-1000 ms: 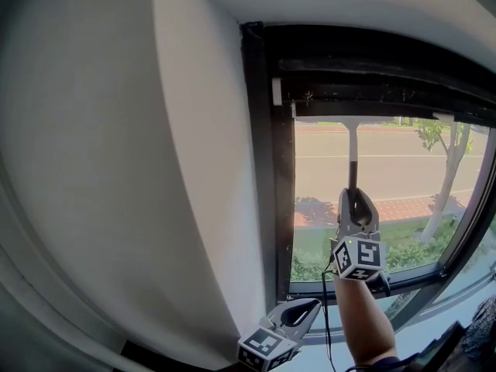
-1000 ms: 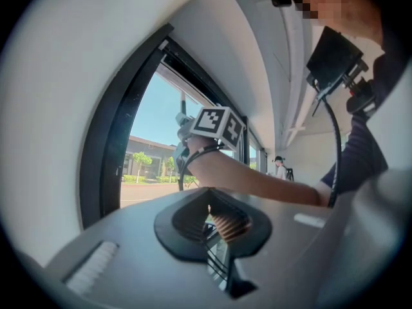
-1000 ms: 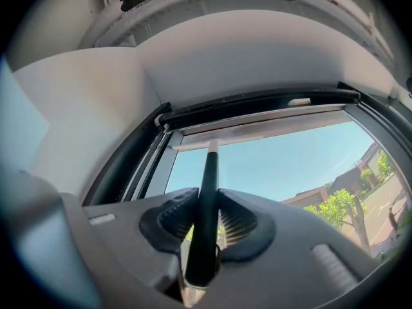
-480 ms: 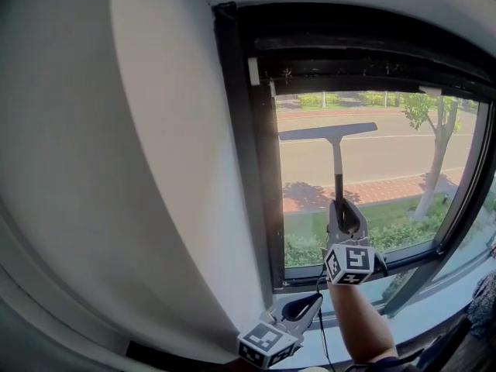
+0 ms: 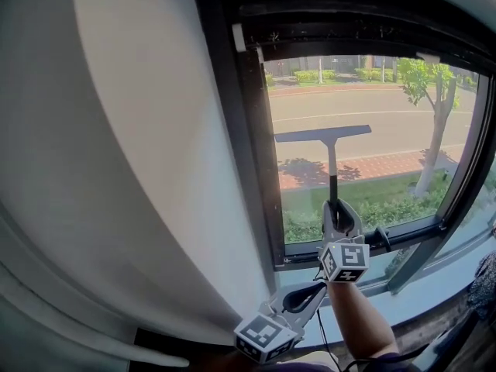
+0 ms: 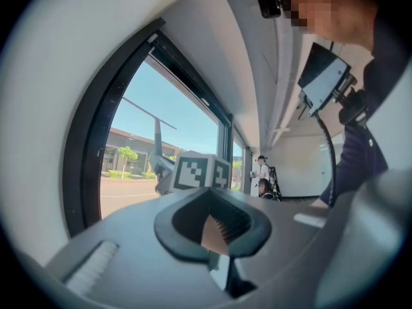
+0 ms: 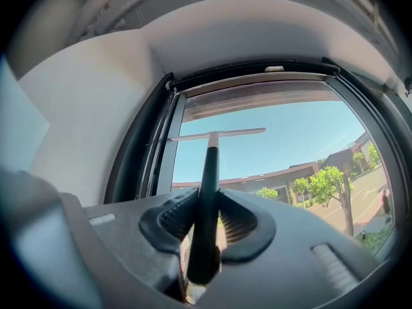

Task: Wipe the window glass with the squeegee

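Clamping the thin black handle (image 7: pixel 207 192) from both sides, the 2 jaws of the right gripper (image 7: pixel 207 221) hold the squeegee (image 5: pixel 332 169) so that it stands straight up. At the top of the handle, its long blade (image 5: pixel 323 133) lies flat and level across the window glass (image 5: pixel 395 115). The blade looks to rest against the pane, but no view shows the touch for sure. In the head view it sits about halfway up the glass, with its left end near the dark frame (image 5: pixel 249 146). The right part of the pane has no blade on it. Lower down and nearer the person, the left gripper (image 5: pixel 319 287) hangs beside the white wall (image 5: pixel 132 146). Its 2 jaws are together with nothing between them, so it has no job right now. This looks like 1 wipe in the middle of its run, on the left strip of the glass. The next move calls for a steady pull down to the bottom of the frame, with the blade kept level and pressed on the pane. After that, the squeegee would need to go up again, 1 strip to the right.
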Tool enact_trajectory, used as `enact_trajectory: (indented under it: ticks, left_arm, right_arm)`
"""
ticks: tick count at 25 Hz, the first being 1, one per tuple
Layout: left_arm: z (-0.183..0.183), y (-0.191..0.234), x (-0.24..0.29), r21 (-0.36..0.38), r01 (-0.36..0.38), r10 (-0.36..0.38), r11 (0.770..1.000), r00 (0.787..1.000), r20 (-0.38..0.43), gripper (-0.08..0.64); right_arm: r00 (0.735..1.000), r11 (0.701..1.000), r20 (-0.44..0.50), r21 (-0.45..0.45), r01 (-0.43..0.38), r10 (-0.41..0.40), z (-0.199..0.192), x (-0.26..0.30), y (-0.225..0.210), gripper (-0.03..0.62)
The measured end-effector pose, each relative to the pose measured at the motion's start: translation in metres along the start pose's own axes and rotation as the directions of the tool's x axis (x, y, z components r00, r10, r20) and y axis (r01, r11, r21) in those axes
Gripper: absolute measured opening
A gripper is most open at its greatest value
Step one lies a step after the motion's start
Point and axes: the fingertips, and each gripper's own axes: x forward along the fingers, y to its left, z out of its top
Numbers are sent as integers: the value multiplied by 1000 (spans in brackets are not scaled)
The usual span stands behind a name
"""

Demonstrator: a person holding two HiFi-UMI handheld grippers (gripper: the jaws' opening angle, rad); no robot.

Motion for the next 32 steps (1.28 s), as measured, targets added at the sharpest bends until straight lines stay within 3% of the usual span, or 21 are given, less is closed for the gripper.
enact_trajectory:
  ticks: [8, 16, 26, 32]
  left_arm:
    - [-17, -12, -7, -47, 22, -24, 999, 999, -34, 5]
    - [-31, -15, -10, -98, -12, 8, 995, 999, -45, 5]
    - [-47, -10, -13, -129, -33, 22, 991, 996, -83, 5]
    - [-74, 12, -17, -149, -114, 93, 982, 986, -141, 5]
  right_arm:
    - [995, 1000, -104, 21, 7, -5, -55, -26, 2, 100]
    - [981, 1000, -195, 21, 16, -11, -104, -55, -1, 100]
    - [954, 995, -300, 87, 39, -11, -165, -83, 10, 100]
    - [933, 993, -359, 105, 50, -9, -201, -101, 11, 100]
